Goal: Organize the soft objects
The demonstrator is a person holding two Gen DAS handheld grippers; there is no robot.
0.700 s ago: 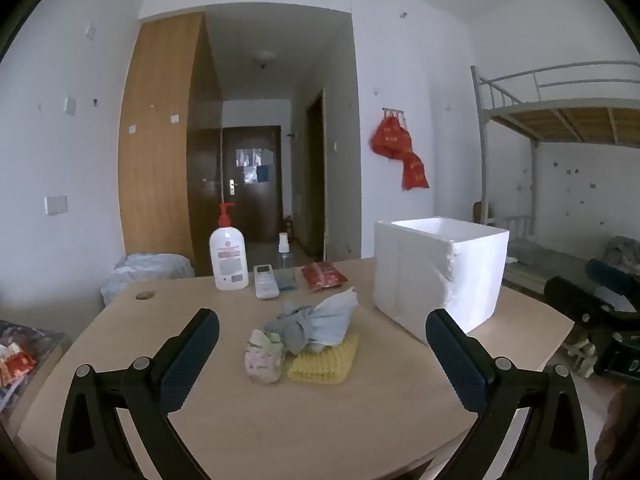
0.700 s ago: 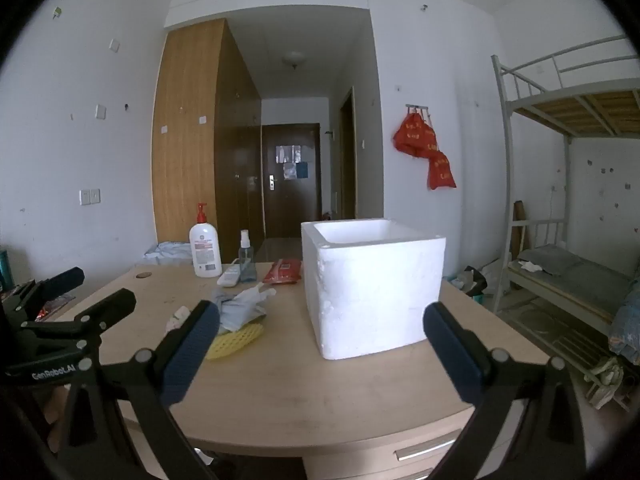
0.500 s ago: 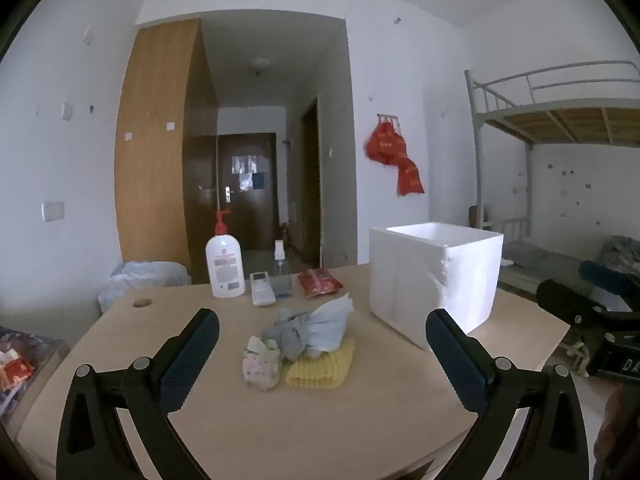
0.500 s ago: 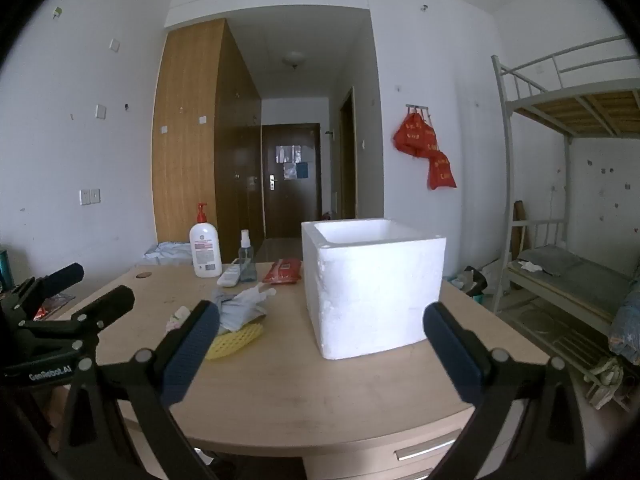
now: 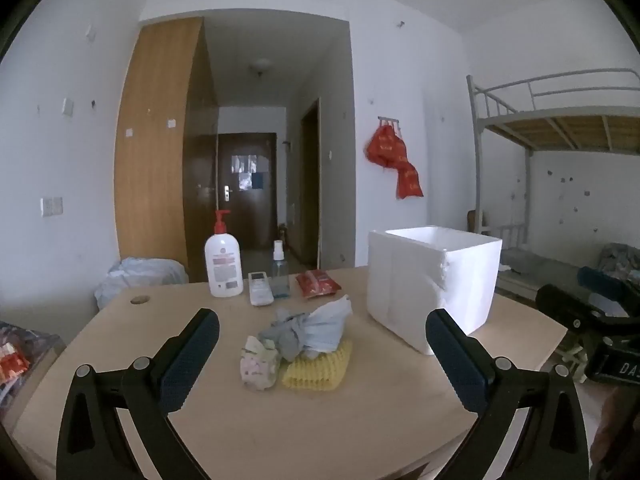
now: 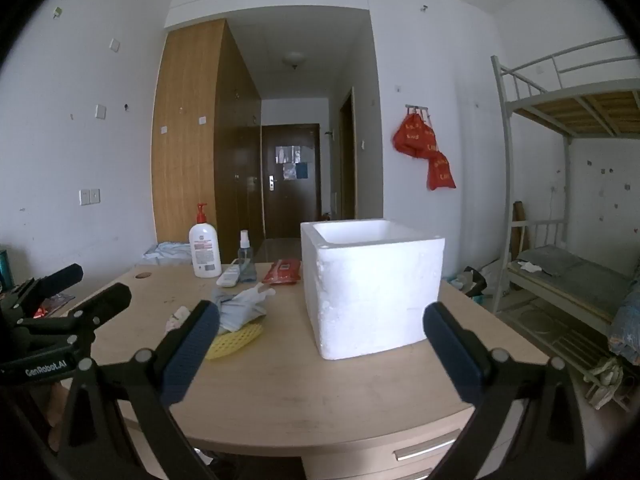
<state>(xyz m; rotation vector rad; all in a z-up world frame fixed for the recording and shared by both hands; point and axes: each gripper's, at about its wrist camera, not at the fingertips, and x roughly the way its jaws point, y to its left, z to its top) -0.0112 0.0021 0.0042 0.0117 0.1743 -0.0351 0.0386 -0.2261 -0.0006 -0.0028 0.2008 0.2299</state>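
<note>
A small pile of soft things lies mid-table: a grey-blue cloth (image 5: 316, 328) on a yellow knitted cloth (image 5: 316, 368), with a small pale patterned cloth (image 5: 258, 364) at its left. To the right of the pile stands an open-topped white foam box (image 5: 432, 280). My left gripper (image 5: 322, 320) is open, short of the pile and above the near table edge. My right gripper (image 6: 320, 314) is also open and empty, facing the foam box (image 6: 372, 292) from the near side. The pile (image 6: 240, 312) lies left of that box. Nothing is held.
At the back of the wooden table (image 5: 280, 432) stand a pump bottle (image 5: 223, 264), a remote (image 5: 260, 288), a small spray bottle (image 5: 280, 272) and a red packet (image 5: 318, 283). A metal bunk bed (image 6: 560, 200) fills the right side of the room.
The left gripper has risen slightly and its view has levelled out. The right gripper has stayed put. Both remain wide open and the pile is untouched.
</note>
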